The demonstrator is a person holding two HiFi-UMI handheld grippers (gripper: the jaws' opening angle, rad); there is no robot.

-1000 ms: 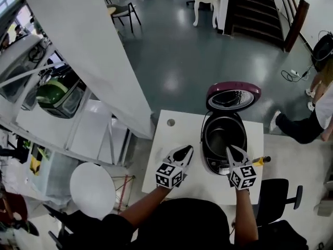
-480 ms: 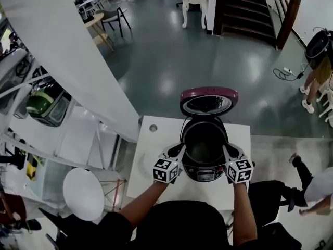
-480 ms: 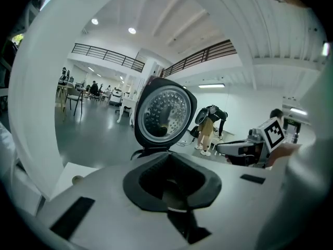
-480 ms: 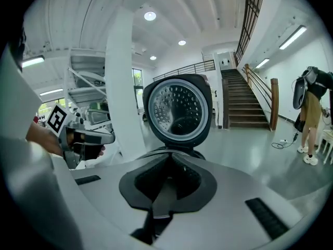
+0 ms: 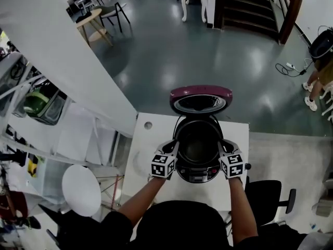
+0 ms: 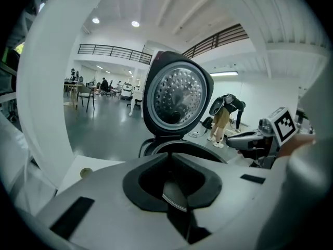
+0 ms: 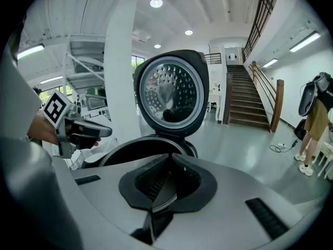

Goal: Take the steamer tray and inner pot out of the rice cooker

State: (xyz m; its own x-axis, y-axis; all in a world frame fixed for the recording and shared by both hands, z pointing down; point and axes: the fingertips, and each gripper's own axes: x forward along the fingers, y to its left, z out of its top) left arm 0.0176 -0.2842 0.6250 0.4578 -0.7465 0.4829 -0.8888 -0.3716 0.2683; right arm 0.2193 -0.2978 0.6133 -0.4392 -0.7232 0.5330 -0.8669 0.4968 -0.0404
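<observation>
Centrally, at the bottom of the head view, the person's arms (image 5: 139,201) in black sleeves reach up the frame over a white table (image 5: 151,139). The left gripper (image 5: 173,146) and the right gripper (image 5: 222,146) flank the rice cooker (image 5: 198,172), one at each side of its round opening, with their tips close to the rim. Each gripper's jaws are pressed together. In each gripper view a thin silvery curved edge shows through the hollow between the pads, and whether it is touched cannot be told.

The cooker stands mid-table, slightly right of centre. A dark round vessel (image 5: 197,142) sits inside its body; whether its top layer is steamer tray or inner pot cannot be told. The maroon lid (image 5: 200,99) stands raised at the far side, its perforated inner plate facing both gripper views.

A small round hole (image 5: 148,124) marks the table's upper-left corner. A black chair (image 5: 270,197) stands lower right and a white round stool (image 5: 81,189) lower left. Beyond lie grey-green floor (image 5: 171,61) and, upper right, a dark staircase (image 5: 250,7).
</observation>
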